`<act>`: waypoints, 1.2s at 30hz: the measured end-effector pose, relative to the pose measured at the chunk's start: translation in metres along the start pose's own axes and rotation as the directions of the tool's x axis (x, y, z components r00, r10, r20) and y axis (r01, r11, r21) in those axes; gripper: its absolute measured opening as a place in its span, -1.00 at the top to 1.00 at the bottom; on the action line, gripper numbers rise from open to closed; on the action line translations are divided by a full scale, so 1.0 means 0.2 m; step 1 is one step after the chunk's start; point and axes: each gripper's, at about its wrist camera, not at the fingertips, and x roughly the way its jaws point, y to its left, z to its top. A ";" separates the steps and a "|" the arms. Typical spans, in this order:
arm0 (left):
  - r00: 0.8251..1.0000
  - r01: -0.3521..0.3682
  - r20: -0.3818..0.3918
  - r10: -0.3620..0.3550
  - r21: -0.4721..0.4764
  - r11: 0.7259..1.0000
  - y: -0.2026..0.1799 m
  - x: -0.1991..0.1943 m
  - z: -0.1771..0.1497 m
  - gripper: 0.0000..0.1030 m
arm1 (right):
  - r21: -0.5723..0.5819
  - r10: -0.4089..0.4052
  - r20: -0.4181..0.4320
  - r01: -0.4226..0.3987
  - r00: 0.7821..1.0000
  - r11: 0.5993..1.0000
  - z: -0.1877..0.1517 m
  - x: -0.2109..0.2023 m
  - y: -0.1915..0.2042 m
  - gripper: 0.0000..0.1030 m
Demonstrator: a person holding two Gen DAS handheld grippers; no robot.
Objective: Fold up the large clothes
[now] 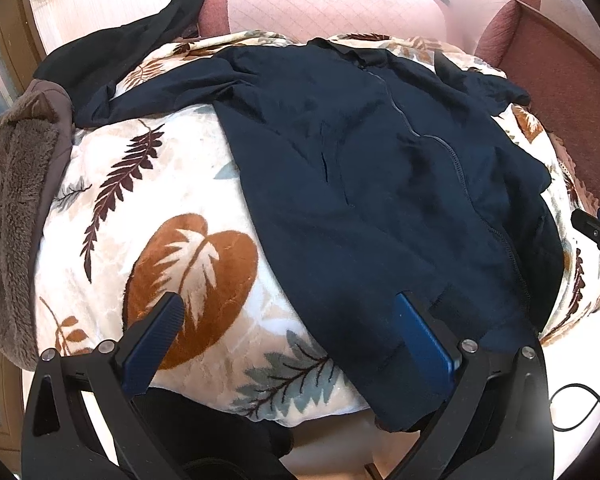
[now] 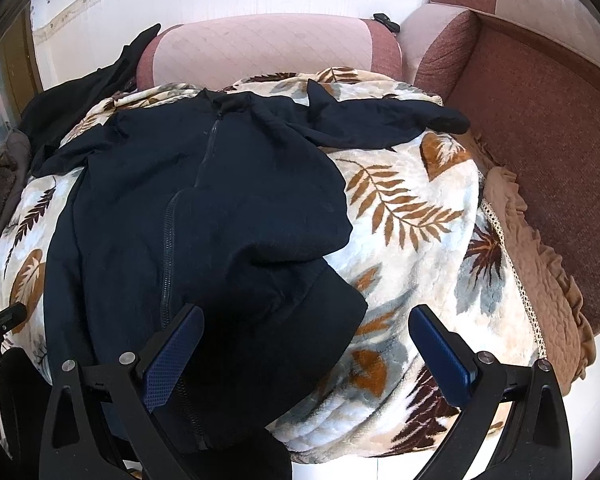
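Observation:
A navy zip-up jacket (image 1: pixel 380 184) lies front-up on a cream blanket with a leaf print (image 1: pixel 148 200). One sleeve stretches to the far left, the other to the far right (image 2: pixel 384 120). My left gripper (image 1: pixel 288 312) is open and empty, hovering over the jacket's near left hem. My right gripper (image 2: pixel 306 328) is open and empty above the jacket's (image 2: pixel 204 208) near right hem, where the cloth is bunched up. The right gripper's tip also shows at the right edge of the left wrist view (image 1: pixel 598 232).
A brown fleece garment (image 1: pixel 12 208) lies at the blanket's left edge, a black garment (image 1: pixel 112 48) behind it. A reddish-brown sofa (image 2: pixel 540 112) with pink cushions surrounds the back and right. A tan frilled cover (image 2: pixel 540 248) hangs at the blanket's (image 2: pixel 420 208) right edge. A cable (image 1: pixel 576 408) lies on the floor.

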 end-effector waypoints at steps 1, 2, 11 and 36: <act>1.000 0.002 -0.001 -0.002 0.001 1.000 0.00 0.00 0.00 -1.00 | 0.003 0.002 0.002 -0.002 1.000 1.000 0.00 0.00 -0.01 -0.98; 1.000 0.003 -0.001 -0.003 0.002 1.000 -0.01 0.00 0.00 -1.00 | 0.006 0.004 0.004 -0.004 1.000 1.000 -0.01 0.00 -0.02 -0.98; 1.000 0.002 -0.006 -0.002 0.020 1.000 -0.06 -0.01 0.01 -1.00 | 0.026 0.008 0.011 -0.008 1.000 1.000 -0.03 -0.02 -0.09 -0.97; 1.000 0.015 0.001 -0.015 0.040 0.999 -0.11 -0.04 0.00 -1.00 | 0.004 0.015 0.008 -0.015 1.000 1.000 -0.06 -0.03 -0.07 -0.97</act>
